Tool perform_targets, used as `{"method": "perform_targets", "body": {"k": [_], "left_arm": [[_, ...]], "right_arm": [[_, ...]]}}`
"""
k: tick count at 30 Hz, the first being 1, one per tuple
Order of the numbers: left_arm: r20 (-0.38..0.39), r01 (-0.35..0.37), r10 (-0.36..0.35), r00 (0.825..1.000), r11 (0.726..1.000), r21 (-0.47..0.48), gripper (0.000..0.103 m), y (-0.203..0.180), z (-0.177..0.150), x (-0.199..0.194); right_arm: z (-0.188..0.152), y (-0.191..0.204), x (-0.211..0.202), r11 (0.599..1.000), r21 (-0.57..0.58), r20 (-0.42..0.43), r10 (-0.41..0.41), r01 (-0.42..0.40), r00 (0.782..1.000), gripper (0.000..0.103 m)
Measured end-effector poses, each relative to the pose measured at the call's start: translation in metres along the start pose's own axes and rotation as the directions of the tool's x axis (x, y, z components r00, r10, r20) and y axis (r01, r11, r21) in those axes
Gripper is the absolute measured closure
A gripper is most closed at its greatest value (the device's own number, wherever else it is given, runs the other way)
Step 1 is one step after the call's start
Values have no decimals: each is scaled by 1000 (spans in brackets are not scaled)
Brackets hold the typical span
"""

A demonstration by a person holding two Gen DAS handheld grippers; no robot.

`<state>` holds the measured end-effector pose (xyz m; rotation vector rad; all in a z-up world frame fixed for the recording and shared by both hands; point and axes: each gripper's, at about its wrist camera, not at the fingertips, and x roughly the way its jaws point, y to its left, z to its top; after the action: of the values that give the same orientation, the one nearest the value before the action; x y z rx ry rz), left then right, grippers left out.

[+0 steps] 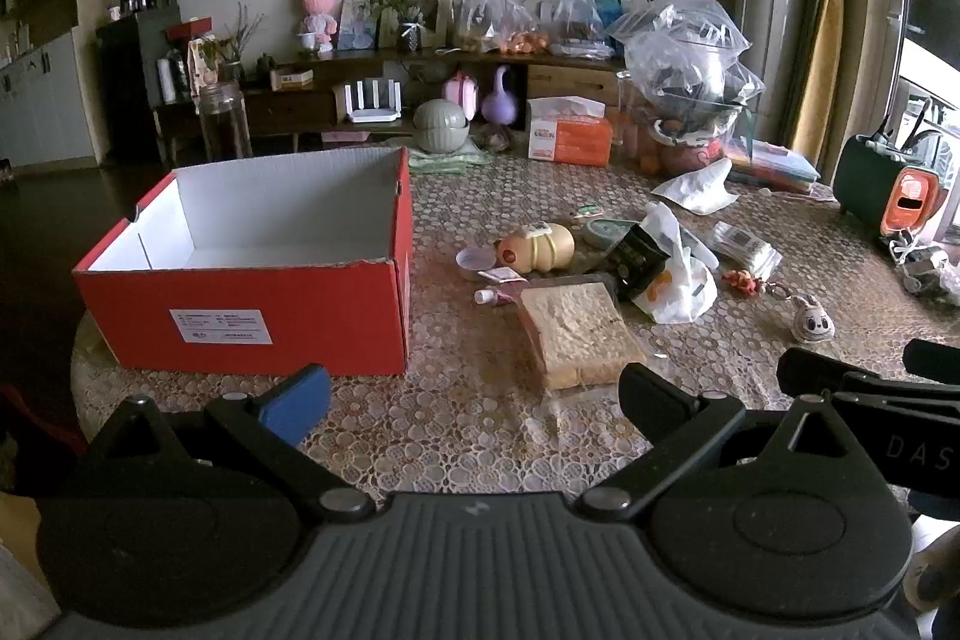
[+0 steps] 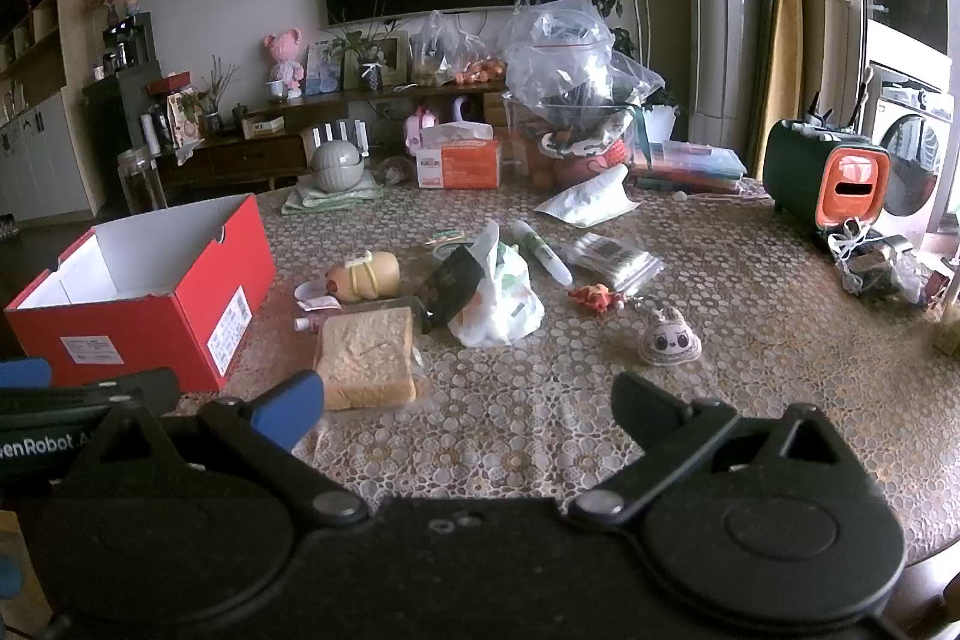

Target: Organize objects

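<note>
1. Left wrist view: the left gripper (image 1: 474,394) hangs over the near edge of the table (image 1: 780,334), its 2 fingers spread wide with nothing between them. One finger (image 1: 297,403) has a blue pad.
2. The red box (image 1: 252,304) stands open at the left on the table, its white inside bare as far as can be seen.
3. Just right of the box lies the bagged bread (image 1: 579,331), flat, close ahead of the gripper.
4. Beyond the bread lie a yellow bottle (image 1: 540,247) on its side, a small tube (image 1: 489,296), a dark packet (image 1: 639,259) and a white bag (image 1: 684,286). A plush keychain (image 1: 810,319) lies further right.
5. At the right edge part of the right gripper (image 1: 870,388) shows.
6. Right wrist view: the right gripper (image 2: 468,400) also stands wide apart and empty, above bare tablecloth.
7. The bread (image 2: 367,355) lies just ahead of its blue-padded finger (image 2: 288,409); the box (image 2: 150,292) is at the left.
8. The bottle (image 2: 366,274), white bag (image 2: 501,304), a white pen-like tube (image 2: 543,253), an orange toy (image 2: 594,295) and the keychain (image 2: 669,337) are scattered mid-table.
9. An orange tissue box (image 2: 462,163) stands at the far side.
</note>
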<state>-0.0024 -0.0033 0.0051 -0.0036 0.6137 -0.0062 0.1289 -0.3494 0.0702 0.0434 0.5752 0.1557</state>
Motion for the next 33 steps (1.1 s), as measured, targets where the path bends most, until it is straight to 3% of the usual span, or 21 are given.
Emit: {"method": "perform_targets", "body": {"k": [33], "left_arm": [[-7,1,-1,1000,1000,2,0,1,0,4]], "right_arm": [[1,0,1,1000,2,-5,0,0,1000,1]]}}
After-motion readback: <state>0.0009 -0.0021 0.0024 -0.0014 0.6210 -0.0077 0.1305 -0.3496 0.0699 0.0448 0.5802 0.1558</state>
